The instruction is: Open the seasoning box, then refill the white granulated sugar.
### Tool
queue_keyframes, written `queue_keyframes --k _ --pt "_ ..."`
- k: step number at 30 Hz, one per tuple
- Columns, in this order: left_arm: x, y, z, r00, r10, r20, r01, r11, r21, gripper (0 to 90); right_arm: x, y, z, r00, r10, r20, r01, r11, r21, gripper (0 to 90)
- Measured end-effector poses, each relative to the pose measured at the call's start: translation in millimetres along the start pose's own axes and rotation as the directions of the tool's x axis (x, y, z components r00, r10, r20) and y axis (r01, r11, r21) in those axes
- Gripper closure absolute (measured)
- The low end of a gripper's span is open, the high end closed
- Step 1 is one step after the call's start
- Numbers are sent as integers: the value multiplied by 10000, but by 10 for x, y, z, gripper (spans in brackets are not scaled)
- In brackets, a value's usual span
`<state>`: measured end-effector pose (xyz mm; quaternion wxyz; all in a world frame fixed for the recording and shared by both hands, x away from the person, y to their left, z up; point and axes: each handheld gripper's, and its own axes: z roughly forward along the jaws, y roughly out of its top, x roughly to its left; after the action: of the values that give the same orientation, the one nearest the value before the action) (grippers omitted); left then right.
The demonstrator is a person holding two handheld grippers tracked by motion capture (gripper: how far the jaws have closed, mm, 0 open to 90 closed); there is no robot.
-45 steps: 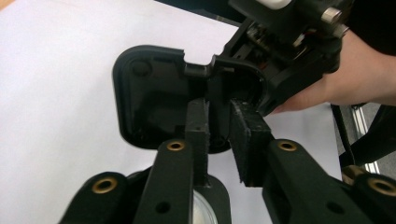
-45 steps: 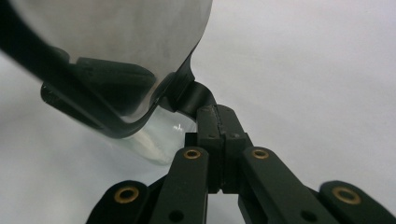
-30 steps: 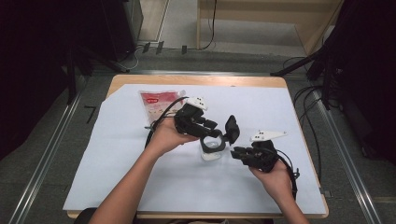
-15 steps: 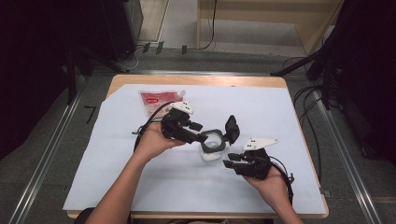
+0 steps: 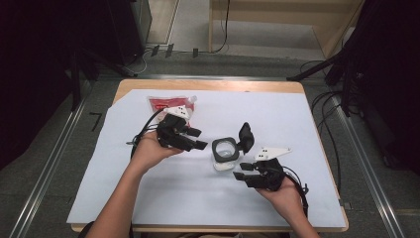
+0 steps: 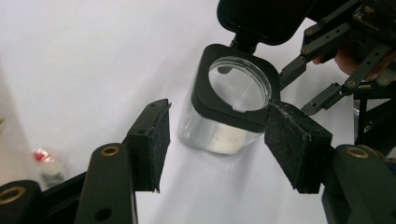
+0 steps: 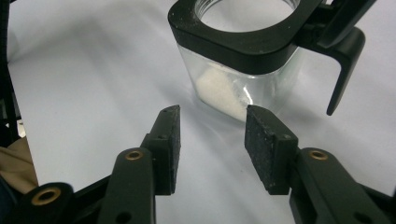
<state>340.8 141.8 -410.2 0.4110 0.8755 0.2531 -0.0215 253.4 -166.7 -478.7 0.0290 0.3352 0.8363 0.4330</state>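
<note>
A single clear jar (image 5: 225,154) stands upright near the middle of the table, its long axis vertical and its mouth open upward. A black square collar rings the mouth, and its hinged black lid (image 5: 245,137) is flipped up on the far right side. In the right gripper view a little white powder (image 7: 219,88) lies in the bottom (heaped toward one corner).

The left gripper (image 5: 198,139) sits just left of the jar, pointing right at it. Its jaws have just been opening and stand moderately wide, and in the left gripper view the jar shows between and beyond the pads (image 6: 299,144), not pressed by them. The right gripper (image 5: 242,173) lies just near and right of the jar, pointing left and far. Its jaws have also just been opening, and they stand partly apart with nothing between them.

One red and white pouch (image 5: 166,105) lies at the far left, behind the left gripper.

White paper (image 5: 297,119) covers most of one wooden table (image 5: 208,85). Around it are grey floor, metal rails, cables and dark equipment.
</note>
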Motion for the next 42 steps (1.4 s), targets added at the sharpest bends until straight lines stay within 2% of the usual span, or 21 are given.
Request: queue_keyframes --k 1,6,17,24,27,33,38,39,40,42 --pt "13 -10 -18 10000 22 -69 -22 10000 27 415 -4 1 5 10000 -37 11 37 10000 30 569" --pt "95 -88 -124 9988 -365 -312 367 9993 51 416 -16 11 5 10000 -45 40 45 10000 17 567" --pt "208 -205 -356 9954 -634 -720 617 9978 -249 416 -54 23 -13 10000 -49 68 49 10000 -21 567" --pt "289 -291 -509 9884 -915 -1216 883 9956 -308 418 -67 29 -5 10000 -67 46 67 10000 2 567" --pt "322 -336 -585 9851 -1126 -1299 1088 9934 -363 419 -64 35 1 9999 -101 34 101 9999 5 566" --pt "363 -399 -686 9818 -1259 -1425 1207 9917 -444 417 -59 48 27 9999 -134 -28 134 9999 53 567" --pt "412 -457 -782 9745 -1490 -1681 1400 9881 -640 416 -59 50 42 9998 -187 -46 188 9998 119 567" --pt "429 -470 -806 9740 -1463 -1727 1386 9888 -560 414 -59 51 40 9998 -175 -60 176 9998 100 567" --pt "440 -482 -822 9699 -1559 -1872 1472 9873 -598 413 -58 52 40 9998 -188 -47 188 9998 88 567" --pt "478 -501 -864 9673 -1677 -1904 1576 9852 -674 409 -53 48 36 9999 -144 -43 145 9998 103 567"
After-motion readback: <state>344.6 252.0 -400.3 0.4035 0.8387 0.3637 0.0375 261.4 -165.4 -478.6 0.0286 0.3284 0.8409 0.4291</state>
